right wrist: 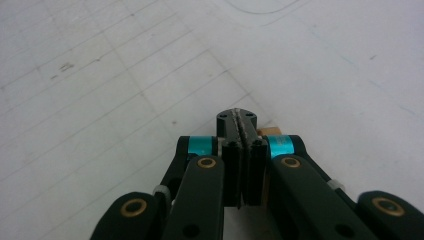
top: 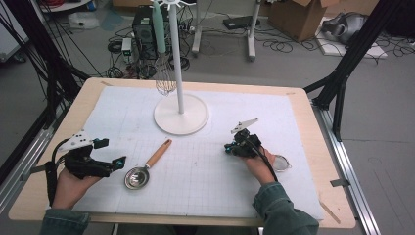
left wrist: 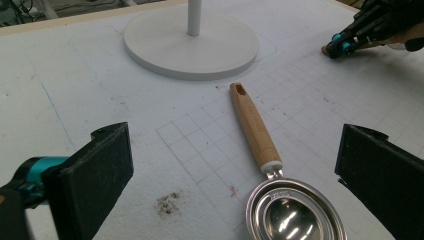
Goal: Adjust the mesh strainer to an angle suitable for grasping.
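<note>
High view: the left claw, spread wide, sits just beside a wooden-handled scoop lying on the desk; the right claw is pressed together. A careless closing could skid the round bowl sideways.

1. I see a measuring spoon with a shiny silver bowl and a tan wooden handle.
2. The mat is white with a faint grey grid.
3. The stand is plain white.
4. My left gripper has black jaws with teal accents.
</note>
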{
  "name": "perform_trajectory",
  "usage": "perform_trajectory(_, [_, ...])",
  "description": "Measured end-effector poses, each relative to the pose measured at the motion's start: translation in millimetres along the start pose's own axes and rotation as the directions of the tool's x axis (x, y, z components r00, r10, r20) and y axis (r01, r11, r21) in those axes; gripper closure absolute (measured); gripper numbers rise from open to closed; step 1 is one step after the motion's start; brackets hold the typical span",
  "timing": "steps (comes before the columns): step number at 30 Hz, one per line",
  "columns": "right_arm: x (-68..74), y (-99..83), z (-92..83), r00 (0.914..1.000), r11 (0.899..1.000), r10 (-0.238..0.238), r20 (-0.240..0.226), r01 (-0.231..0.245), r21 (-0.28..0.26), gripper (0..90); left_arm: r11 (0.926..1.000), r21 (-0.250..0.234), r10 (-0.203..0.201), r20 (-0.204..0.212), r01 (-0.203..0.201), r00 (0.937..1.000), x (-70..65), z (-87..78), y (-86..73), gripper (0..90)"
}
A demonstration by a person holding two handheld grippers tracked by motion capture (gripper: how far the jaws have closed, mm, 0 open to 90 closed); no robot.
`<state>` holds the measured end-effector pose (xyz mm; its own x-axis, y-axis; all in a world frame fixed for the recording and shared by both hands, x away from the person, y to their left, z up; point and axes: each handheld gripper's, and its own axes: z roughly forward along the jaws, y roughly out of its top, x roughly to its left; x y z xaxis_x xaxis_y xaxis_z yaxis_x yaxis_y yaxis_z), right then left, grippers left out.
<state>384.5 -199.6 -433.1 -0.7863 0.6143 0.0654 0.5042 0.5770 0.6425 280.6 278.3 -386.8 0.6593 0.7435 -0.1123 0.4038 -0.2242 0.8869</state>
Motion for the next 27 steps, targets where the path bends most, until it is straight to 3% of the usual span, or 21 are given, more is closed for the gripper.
perform_trajectory(7, [-8.2,1.3,0.6,0.999,0.999,0.037,0.024,-0.036,-0.005,89.7,1.0,-0.001,-0.002,0.0,0.002,1.0,0.1,0.0,0.0,2.5])
perform_trajectory(12, [-9.2,1.1,-3.0,0.9986,0.998,0.052,-0.006,-0.052,-0.035,89.1,1.0,-0.002,-0.005,0.0,0.005,1.0,0.0,-0.7,0.0,2.5])
perform_trajectory(20, [-10.7,-0.3,-22.4,0.9942,0.989,0.07,-0.081,-0.08,-0.121,70.4,1.0,0.004,-0.006,0.001,0.006,1.0,1.1,0.6,-1.3,2.5])
perform_trajectory(27, [-15.9,-7.3,-40.2,0.9922,0.982,0.088,-0.088,-0.102,-0.16,54.8,0.9999,0.012,-0.006,0.01,0.006,0.9999,1.0,3.6,-2.4,2.5])
